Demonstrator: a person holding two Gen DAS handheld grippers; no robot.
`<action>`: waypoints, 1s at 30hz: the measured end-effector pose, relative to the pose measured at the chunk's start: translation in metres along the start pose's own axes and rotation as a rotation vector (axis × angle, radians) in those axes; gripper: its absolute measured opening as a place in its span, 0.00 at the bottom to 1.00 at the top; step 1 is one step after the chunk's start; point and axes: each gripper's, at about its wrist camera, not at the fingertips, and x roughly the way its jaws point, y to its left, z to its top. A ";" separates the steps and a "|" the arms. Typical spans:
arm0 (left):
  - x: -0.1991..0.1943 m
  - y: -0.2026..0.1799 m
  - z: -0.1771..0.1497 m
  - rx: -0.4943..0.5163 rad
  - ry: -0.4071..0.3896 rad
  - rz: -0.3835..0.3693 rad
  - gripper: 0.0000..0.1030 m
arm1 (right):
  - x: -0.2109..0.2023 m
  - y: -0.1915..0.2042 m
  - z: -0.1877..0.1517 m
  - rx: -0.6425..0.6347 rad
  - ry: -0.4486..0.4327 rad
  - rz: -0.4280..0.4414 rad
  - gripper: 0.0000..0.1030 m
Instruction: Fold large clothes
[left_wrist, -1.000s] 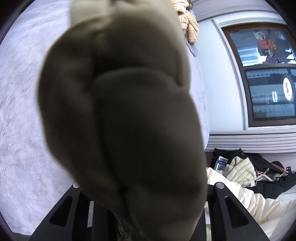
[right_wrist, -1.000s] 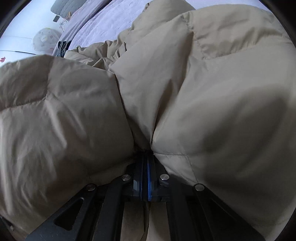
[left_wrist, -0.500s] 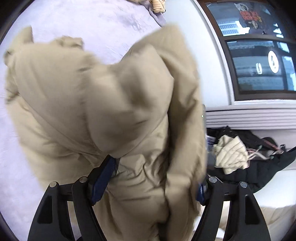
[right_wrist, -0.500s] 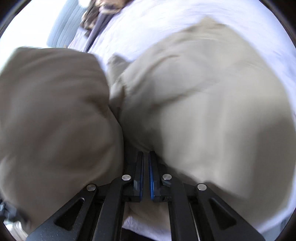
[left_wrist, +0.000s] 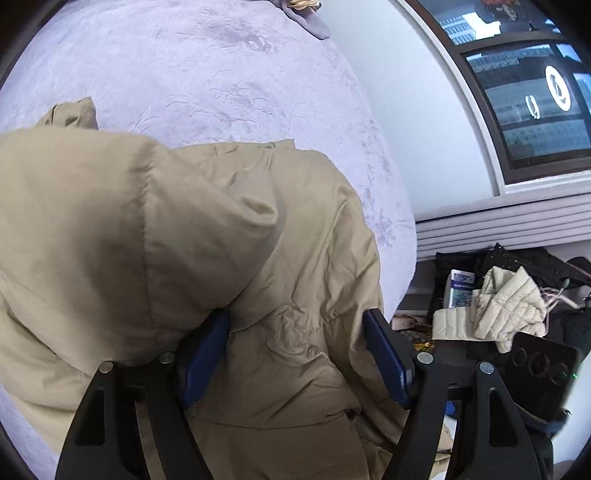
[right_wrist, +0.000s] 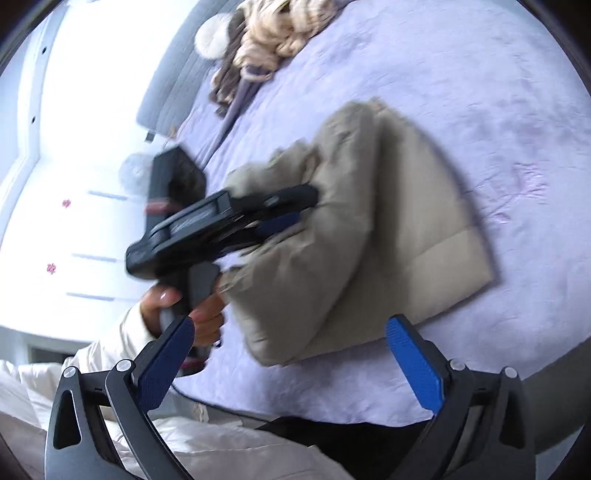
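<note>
The right gripper (right_wrist: 291, 358) was opening, its blue pads (right_wrist: 415, 360) spread wide with nothing between them, above the near edge of the lavender bed (right_wrist: 480, 92). Beyond it lay the tan padded jacket (right_wrist: 388, 229), bunched and partly folded near that edge, more toward the bed's left side in the right wrist view.

The left gripper (left_wrist: 295, 354) had its jaws standing wide apart. Jacket fabric filled the gap between them and a puffy fold draped over the left pad (left_wrist: 201, 362); the right pad (left_wrist: 386, 356) stood just beside the cloth, and whether either pad pressed on it could not be told. In the right wrist view this gripper (right_wrist: 291, 212) reached into the jacket from the left, with a hand (right_wrist: 184, 310) in a cream sleeve (right_wrist: 110, 343) round its grip.

At the far end of the bed sat a heap of cream and brown knitted clothes (right_wrist: 266, 40). Off the bed's right edge, in the left wrist view, a pale quilted garment (left_wrist: 498, 306) lay on dark clothing (left_wrist: 535, 266) below a dark window (left_wrist: 528, 103).
</note>
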 end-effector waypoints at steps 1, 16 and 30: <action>-0.001 -0.010 -0.003 0.013 0.001 0.017 0.73 | 0.005 0.004 -0.003 -0.008 0.018 0.013 1.00; -0.093 0.107 -0.002 -0.002 -0.353 0.385 0.73 | 0.015 -0.012 -0.012 -0.168 -0.075 -0.419 0.12; 0.017 0.043 0.039 0.130 -0.269 0.417 0.73 | -0.033 -0.153 -0.031 0.241 -0.085 -0.296 0.22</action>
